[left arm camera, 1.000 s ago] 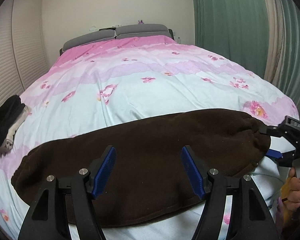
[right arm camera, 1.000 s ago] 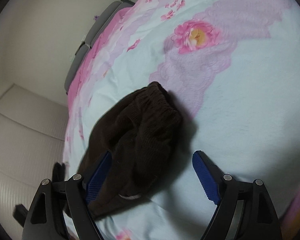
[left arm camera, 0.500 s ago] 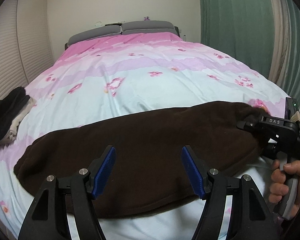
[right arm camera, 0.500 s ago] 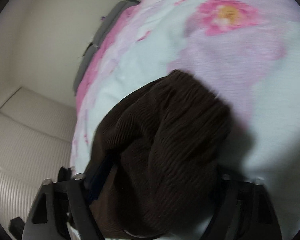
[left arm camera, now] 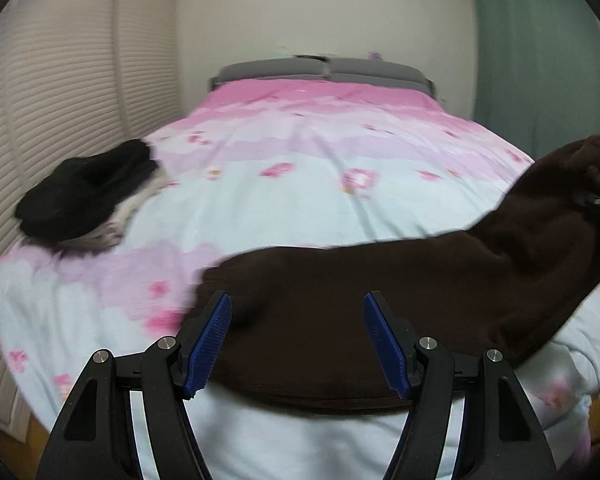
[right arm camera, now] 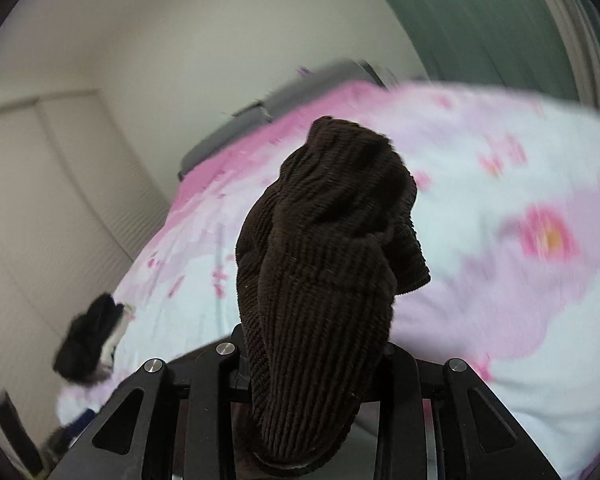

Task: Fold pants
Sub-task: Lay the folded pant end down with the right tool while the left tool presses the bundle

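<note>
Right tool (right arm camera: 312,364) clamps pants (right arm camera: 324,280); end lifted.

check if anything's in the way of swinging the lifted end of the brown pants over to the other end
Nothing visible blocks it. The right gripper holds one end of the brown pants raised. The rest lies flat on the bedspread under the open left gripper. The black clothes pile sits apart, off to the left.
</note>
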A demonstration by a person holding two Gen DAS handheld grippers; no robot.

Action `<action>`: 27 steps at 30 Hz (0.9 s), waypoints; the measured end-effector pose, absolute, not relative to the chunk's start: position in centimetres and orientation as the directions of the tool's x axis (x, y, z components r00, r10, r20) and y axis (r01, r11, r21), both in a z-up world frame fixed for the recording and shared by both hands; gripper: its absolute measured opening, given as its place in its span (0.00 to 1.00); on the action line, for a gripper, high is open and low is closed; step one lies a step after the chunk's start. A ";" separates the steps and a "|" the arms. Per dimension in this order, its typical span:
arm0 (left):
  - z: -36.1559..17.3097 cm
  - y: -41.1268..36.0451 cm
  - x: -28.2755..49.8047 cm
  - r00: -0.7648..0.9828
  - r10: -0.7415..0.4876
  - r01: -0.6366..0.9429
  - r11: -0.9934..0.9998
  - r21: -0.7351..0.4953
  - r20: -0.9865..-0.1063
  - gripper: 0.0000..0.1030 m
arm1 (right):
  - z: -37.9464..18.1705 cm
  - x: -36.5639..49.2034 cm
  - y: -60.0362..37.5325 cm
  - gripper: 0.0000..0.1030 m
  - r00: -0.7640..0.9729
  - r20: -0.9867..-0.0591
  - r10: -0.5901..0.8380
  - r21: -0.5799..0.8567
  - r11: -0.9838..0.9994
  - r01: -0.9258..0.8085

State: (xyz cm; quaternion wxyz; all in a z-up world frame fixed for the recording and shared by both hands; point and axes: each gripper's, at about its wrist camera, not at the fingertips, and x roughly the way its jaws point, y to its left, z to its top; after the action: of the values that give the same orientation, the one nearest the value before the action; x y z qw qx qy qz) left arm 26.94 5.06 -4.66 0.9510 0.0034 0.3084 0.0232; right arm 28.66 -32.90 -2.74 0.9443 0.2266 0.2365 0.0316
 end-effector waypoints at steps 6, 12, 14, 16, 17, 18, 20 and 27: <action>-3.1 12.9 25.0 0.816 0.159 -0.195 0.981 -0.005 -0.556 0.72 | 1.6 28.5 -21.5 0.32 0.908 -0.410 0.086 0.141 0.989 -0.030; -2.4 18.9 22.7 0.809 0.247 -0.299 0.954 -0.011 -0.533 0.74 | 1.1 28.8 -9.9 0.32 0.906 -0.422 0.024 -0.133 0.987 -0.088; -2.3 20.4 21.9 0.806 0.277 -0.331 0.944 -0.011 -0.523 0.75 | 0.2 28.3 -6.1 0.32 0.910 -0.414 0.004 -0.235 0.965 -0.111; -2.3 22.1 20.8 0.802 0.310 -0.365 0.931 -0.009 -0.510 0.76 | -1.1 28.0 -3.0 0.32 0.912 -0.411 -0.008 -0.330 0.933 -0.141; -2.2 22.5 20.5 0.801 0.317 -0.374 0.928 -0.009 -0.508 0.77 | -2.2 27.8 -0.9 0.32 0.912 -0.411 -0.020 -0.402 0.901 -0.161; -2.2 23.2 20.0 0.799 0.325 -0.384 0.923 -0.012 -0.506 0.77 | -3.1 27.6 0.5 0.32 0.911 -0.412 -0.030 -0.453 0.874 -0.176; -2.5 24.4 19.5 0.794 0.332 -0.399 0.916 -0.026 -0.510 0.77 | -5.4 27.3 3.8 0.32 0.907 -0.419 -0.045 -0.555 0.804 -0.216; -3.5 26.3 19.0 0.778 0.335 -0.421 0.906 -0.045 -0.532 0.77 | -13.5 27.7 10.6 0.35 0.881 -0.448 -0.154 -0.803 0.503 -0.321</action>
State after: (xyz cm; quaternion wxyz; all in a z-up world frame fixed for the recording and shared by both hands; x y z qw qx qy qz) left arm 18.99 26.27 -3.48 0.9394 -0.0807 0.2656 0.2011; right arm 27.68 10.60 -13.47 0.8331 -0.4962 0.2391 0.0500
